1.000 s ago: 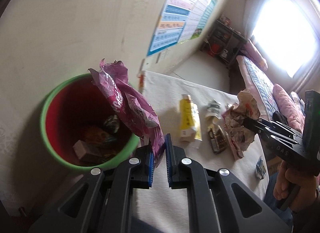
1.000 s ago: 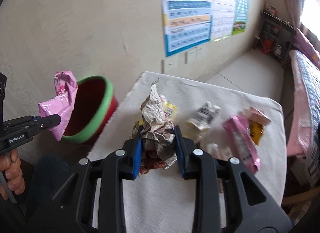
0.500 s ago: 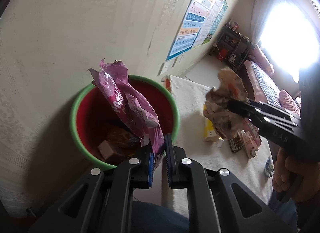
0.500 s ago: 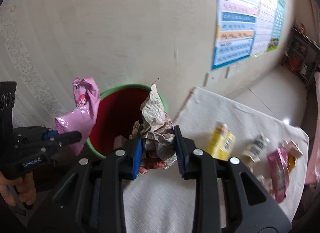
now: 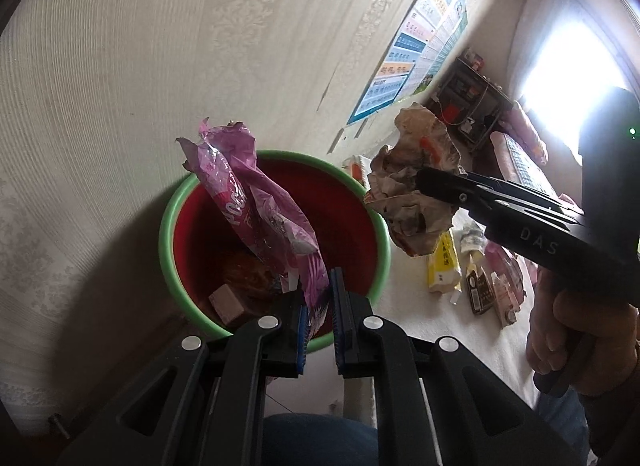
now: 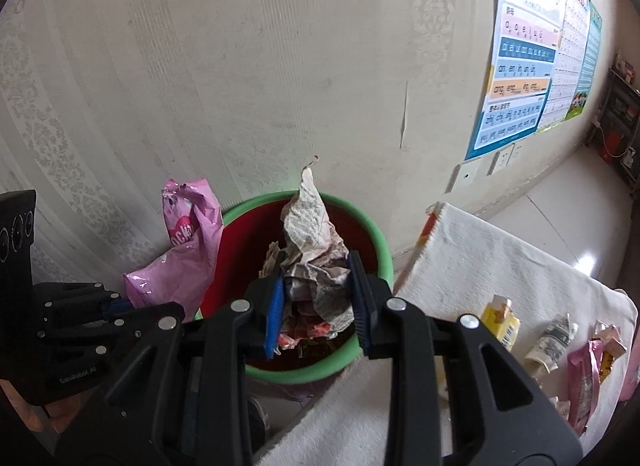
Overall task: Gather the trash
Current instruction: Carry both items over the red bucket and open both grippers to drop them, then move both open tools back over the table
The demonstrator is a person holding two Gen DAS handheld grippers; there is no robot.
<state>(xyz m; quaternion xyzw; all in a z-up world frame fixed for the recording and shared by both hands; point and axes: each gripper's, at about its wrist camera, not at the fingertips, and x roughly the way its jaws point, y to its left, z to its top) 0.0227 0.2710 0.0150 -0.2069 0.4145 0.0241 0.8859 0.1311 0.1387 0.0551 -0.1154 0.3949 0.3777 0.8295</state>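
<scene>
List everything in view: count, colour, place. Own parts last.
bin: 1, red with green rim, by the wall at the table's end
trash in bin: a few pieces, tan box and orange wrapper, at the bottom
pink wrapper: 1, pink, over the bin
crumpled newspaper: 1, grey-white, over the bin
table: 1, white cloth
yellow carton: 1, on table
other litter: several, pink, white, dark, on table
wall charts: blue, pink, orange
left gripper: black, blue pads, shut on pink wrapper
right gripper: same, shut on crumpled newspaper
hand: on right gripper's handle
</scene>
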